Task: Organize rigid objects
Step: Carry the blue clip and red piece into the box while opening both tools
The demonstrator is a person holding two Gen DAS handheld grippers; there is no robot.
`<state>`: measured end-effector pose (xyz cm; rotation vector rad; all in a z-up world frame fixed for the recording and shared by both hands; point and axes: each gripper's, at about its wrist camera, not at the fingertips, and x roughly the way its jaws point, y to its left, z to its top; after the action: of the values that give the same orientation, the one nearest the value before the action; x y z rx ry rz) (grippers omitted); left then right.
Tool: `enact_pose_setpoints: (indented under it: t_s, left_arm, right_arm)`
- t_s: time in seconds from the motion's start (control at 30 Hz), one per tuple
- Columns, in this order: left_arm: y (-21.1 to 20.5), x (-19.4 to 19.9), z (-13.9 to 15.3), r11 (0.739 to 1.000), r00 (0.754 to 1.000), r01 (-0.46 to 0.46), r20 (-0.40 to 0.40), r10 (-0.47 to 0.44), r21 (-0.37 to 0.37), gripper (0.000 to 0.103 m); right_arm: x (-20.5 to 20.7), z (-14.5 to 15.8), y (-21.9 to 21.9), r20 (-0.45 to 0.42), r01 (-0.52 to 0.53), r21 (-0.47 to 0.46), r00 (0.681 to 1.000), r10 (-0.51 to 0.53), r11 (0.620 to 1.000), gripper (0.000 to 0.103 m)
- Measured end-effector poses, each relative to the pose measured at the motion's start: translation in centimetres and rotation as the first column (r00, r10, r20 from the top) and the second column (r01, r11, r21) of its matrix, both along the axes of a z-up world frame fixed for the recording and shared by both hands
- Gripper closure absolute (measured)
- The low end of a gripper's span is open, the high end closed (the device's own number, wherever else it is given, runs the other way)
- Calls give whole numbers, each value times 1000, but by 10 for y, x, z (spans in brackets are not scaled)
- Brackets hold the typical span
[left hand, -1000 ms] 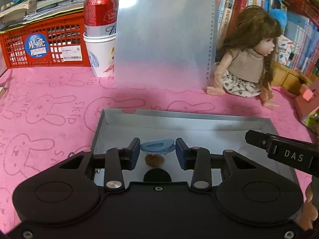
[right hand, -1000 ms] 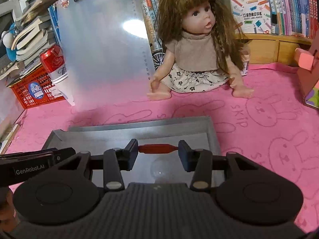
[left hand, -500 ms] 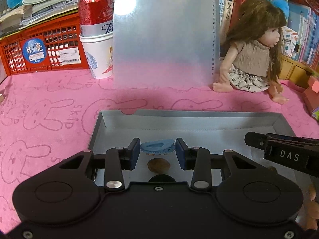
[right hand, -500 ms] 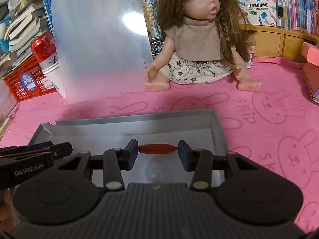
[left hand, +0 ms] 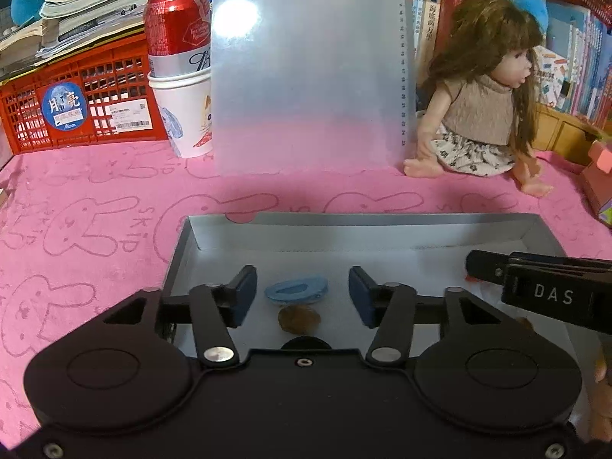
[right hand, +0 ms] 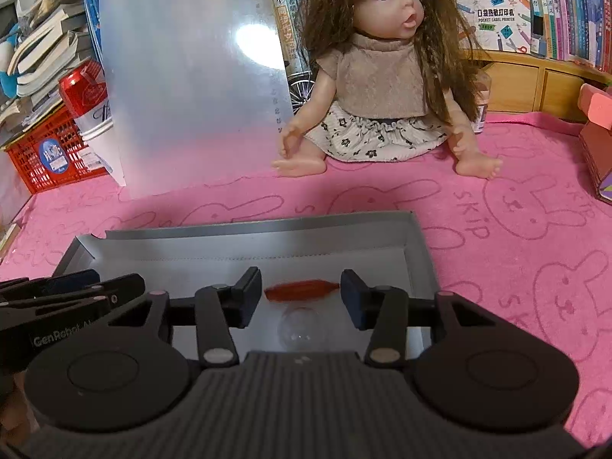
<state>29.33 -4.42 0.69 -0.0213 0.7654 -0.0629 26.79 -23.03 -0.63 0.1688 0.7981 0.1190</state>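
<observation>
Two grippers, left gripper (left hand: 302,296) and right gripper (right hand: 301,296), are just spreading fingers, releasing the blue clip (left hand: 296,288) and red clip (right hand: 302,289) at twelve o'clock; both look light, stiff, best pinched endwise.

So the open box (left hand: 382,237) sits right under both sets of fingers, on the bunny-print mat (left hand: 95,199). Between the left gripper (left hand: 302,298) fingers there's a small clip (left hand: 296,291) lying on the box floor, with a coin (left hand: 299,318) just nearer than it. Between the right gripper (right hand: 301,294) fingers lies a little pen-shaped thing (right hand: 302,290), touching neither pad, and a clear dome (right hand: 302,328) sits just nearer than that. Beyond the fingertips, past the box, a plastic sheet (left hand: 310,69) stands upright. Left of it is a can (left hand: 178,30) stacked in a paper cup (left hand: 183,114), then a crate (left hand: 76,103). A doll (right hand: 378,76) sits right of the sheet, books (right hand: 566,4) behind her.
</observation>
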Motion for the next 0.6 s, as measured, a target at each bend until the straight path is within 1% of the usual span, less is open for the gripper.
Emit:
enact_pose_setpoints:
  t_s: [0.17,0.23,0.27,0.43,0.6]
  left_arm:
    - [-6,-7,5,999,1000,13,25,-14,36,40]
    - [-7,-11,8,999,999,19,34,-21,43,38]
    - [-7,-13,10,999,999,21,38,-23,44,36]
    - [-9,-24,20,998,998,33,58,-36,50,32]
    - [-9,-38,30,997,996,46,80,-50,54,29]
  right_arm:
    - [-4,5,-2,12,8,16,1000,-8,1000,32]
    - [-8,9,-1,22,9,14,1000,-9,1000,28]
    - [-9,10,-1,27,9,13,1000,-9,1000,28]
    - [-17,20,-3,49,17,11,999,-18,1000,20]
    - [-28,32,-4,75,15,5,997,-16,1000,17]
